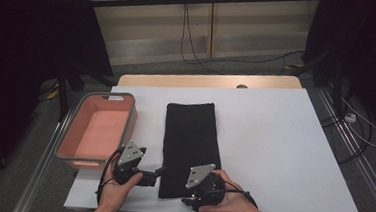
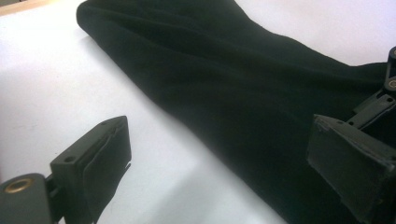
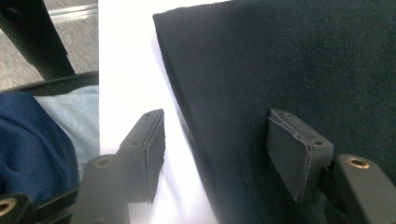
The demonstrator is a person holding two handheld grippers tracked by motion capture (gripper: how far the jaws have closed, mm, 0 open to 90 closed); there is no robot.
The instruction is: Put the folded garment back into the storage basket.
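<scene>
High view, left tool (image 1: 160, 171) gaping wide at the folded black cloth's (image 1: 189, 143) seven o'clock corner, right tool (image 1: 188, 200) spreading wide over its near edge, pink bin (image 1: 99, 130) sitting at nine o'clock on the bench (image 1: 273, 152).

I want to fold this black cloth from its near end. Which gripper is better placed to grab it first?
Right, probably. The right gripper already straddles the black cloth's near edge with open jaws; the left gripper is open too, more beside the cloth.

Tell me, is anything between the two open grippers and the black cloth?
Nothing visible. The left gripper and the right gripper each straddle a near edge of the cloth, one jaw over it, one over the table.
</scene>
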